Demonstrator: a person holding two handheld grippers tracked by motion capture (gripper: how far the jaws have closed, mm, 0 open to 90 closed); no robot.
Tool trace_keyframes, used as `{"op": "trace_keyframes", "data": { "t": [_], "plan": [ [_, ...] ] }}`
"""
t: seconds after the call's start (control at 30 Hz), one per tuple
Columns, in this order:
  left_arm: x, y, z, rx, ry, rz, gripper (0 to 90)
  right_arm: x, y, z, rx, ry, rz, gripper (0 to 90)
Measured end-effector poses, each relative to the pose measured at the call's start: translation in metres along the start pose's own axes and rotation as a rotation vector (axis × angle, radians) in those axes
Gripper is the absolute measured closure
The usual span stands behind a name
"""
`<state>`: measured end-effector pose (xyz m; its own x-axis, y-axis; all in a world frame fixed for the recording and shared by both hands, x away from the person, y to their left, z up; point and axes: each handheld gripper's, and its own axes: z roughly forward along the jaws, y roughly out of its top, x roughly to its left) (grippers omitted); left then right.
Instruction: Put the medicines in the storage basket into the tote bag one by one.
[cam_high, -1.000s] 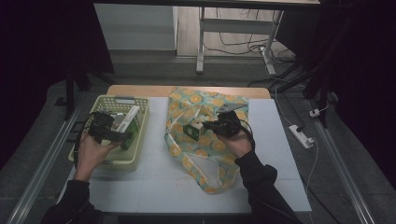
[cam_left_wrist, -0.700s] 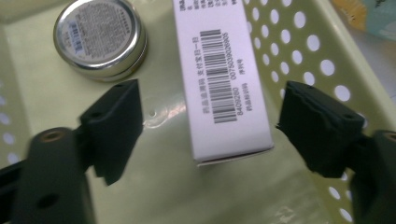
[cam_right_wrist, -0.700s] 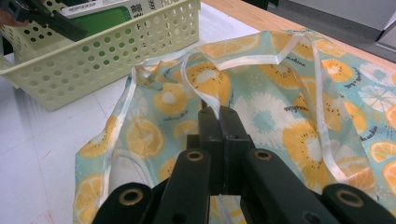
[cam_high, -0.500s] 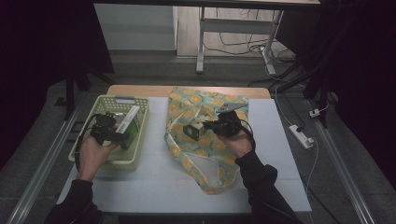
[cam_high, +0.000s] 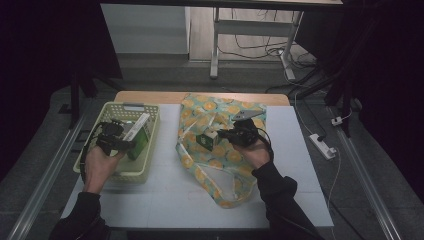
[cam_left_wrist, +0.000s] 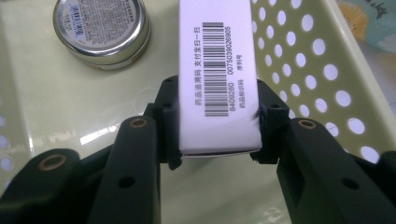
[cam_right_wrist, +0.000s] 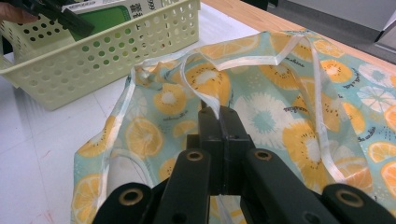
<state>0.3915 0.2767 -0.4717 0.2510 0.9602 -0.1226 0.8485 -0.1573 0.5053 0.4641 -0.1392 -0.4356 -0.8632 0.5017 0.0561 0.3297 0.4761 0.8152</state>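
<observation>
White box (cam_left_wrist: 218, 74) top cut off by frame edge

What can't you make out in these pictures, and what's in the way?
- White box: its far end is cut off by the top edge of the left gripper view; the black fingers cover its sides.
- Round tin: label print too small to read.
- Fruit-print bag: the right gripper hides the pinched edge; the inside is unseen.

Round metal tin (cam_left_wrist: 102, 33) in the basket, power strip (cam_high: 322, 146) on the floor, metal table legs (cam_high: 215, 42) beyond.
</observation>
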Motion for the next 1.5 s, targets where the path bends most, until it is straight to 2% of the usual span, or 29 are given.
{"op": "trace_keyframes", "data": {
  "t": [0.2,0.27,0.4,0.6,0.7,0.77,0.9,1.0,1.1,1.17,1.5],
  "plan": [
    [0.004,0.000,-0.020,-0.059,-0.024,0.014,61.8,-0.001,0.000,-0.001,-0.004,0.000,0.000,89.4],
    [0.005,0.000,-0.029,-0.069,-0.044,0.017,61.9,-0.001,0.000,-0.001,-0.005,0.001,0.001,89.4],
    [0.006,0.000,-0.044,-0.096,-0.090,0.044,61.8,0.000,0.000,-0.001,-0.004,-0.001,0.000,89.4],
    [0.002,-0.002,-0.062,-0.107,-0.101,0.097,61.8,-0.001,0.000,-0.002,-0.006,-0.004,0.001,89.5],
    [0.002,-0.004,-0.070,-0.128,-0.148,0.103,61.8,-0.001,0.000,-0.002,-0.010,-0.005,0.002,89.5],
    [-0.001,-0.005,-0.076,-0.140,-0.156,0.126,61.9,-0.002,0.001,-0.002,-0.010,-0.005,0.002,89.4],
    [-0.012,-0.005,-0.085,-0.155,-0.171,0.168,61.9,-0.001,0.001,-0.002,-0.011,-0.007,0.001,89.4],
    [-0.022,-0.006,-0.090,-0.172,-0.198,0.222,61.9,-0.001,0.001,-0.003,-0.010,-0.007,-0.001,89.4],
    [-0.033,-0.006,-0.095,-0.184,-0.210,0.246,61.9,-0.001,0.001,-0.003,-0.012,-0.010,-0.001,89.4],
    [-0.041,-0.006,-0.097,-0.185,-0.235,0.256,61.9,-0.002,0.001,-0.004,-0.012,-0.010,0.000,89.4],
    [-0.085,-0.007,-0.089,-0.139,-0.293,0.343,61.9,-0.002,0.002,-0.006,-0.017,-0.015,0.002,89.5]
  ]
}}
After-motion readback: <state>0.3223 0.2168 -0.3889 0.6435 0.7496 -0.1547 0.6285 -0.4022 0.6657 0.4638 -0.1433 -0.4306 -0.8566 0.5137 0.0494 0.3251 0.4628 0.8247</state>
